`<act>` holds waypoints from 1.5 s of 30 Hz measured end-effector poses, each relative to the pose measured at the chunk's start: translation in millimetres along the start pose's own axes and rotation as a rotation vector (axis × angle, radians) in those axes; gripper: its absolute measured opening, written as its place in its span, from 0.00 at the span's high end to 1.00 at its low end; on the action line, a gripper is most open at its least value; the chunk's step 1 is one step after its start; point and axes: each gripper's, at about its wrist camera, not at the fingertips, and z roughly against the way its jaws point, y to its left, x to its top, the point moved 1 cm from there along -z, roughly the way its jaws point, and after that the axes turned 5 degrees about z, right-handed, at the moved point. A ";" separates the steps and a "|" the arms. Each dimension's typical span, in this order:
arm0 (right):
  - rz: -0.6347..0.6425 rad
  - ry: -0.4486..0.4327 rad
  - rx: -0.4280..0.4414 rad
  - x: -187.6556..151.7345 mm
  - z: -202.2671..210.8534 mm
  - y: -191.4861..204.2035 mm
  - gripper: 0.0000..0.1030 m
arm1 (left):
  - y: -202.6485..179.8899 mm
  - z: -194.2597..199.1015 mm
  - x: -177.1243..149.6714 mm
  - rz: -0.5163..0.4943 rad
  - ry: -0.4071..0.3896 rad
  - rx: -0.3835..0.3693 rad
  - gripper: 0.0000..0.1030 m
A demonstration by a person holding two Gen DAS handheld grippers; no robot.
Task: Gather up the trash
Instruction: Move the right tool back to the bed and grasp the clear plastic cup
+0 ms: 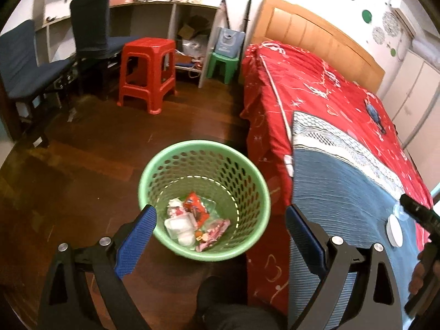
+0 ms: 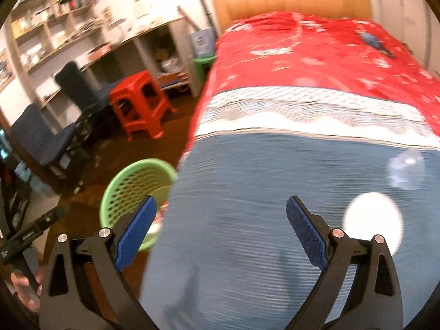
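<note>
A green perforated basket [image 1: 247,192] stands on the floor beside the bed; it also shows in the right wrist view [image 2: 121,187]. Inside lie a red wrapper [image 1: 195,206], white packets [image 1: 178,227] and a pink wrapper [image 1: 214,232]. My left gripper [image 1: 221,216] is open and empty above the basket. On the blue blanket [image 2: 261,192] lie a white round lid [image 2: 372,221] and a clear plastic cup [image 2: 405,169]; both show in the left wrist view, the lid [image 1: 394,231] and the cup [image 1: 398,211]. My right gripper [image 2: 221,209] is open and empty over the blanket, left of the lid.
A bed with a red cover [image 1: 316,82] and wooden headboard [image 1: 302,27] fills the right. A red stool [image 1: 148,74], a green stool [image 1: 222,64], dark chairs [image 1: 93,27] and shelves [image 1: 170,13] stand across the wooden floor [image 1: 82,192].
</note>
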 end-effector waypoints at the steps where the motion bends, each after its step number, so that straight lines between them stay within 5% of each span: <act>1: -0.006 -0.004 -0.011 0.1 2.7 -6.0 0.09 | -5.0 -1.0 -0.4 -0.007 0.003 -0.005 0.11; 11: -0.145 -0.022 -0.212 4.8 24.4 -134.9 0.09 | -39.9 -9.6 -4.4 -0.065 0.030 -0.016 0.11; 19: -0.181 0.056 -0.249 -8.9 0.0 -210.8 0.14 | -76.4 -21.3 -10.7 -0.128 0.059 -0.018 0.11; 33: -0.196 0.116 -0.225 -12.4 -44.8 -245.3 0.23 | -130.7 -36.6 -20.2 -0.217 0.100 -0.052 0.11; 45: -0.239 0.099 -0.166 -12.8 -43.6 -250.5 0.56 | -191.8 -46.7 -44.9 -0.332 0.152 -0.136 0.11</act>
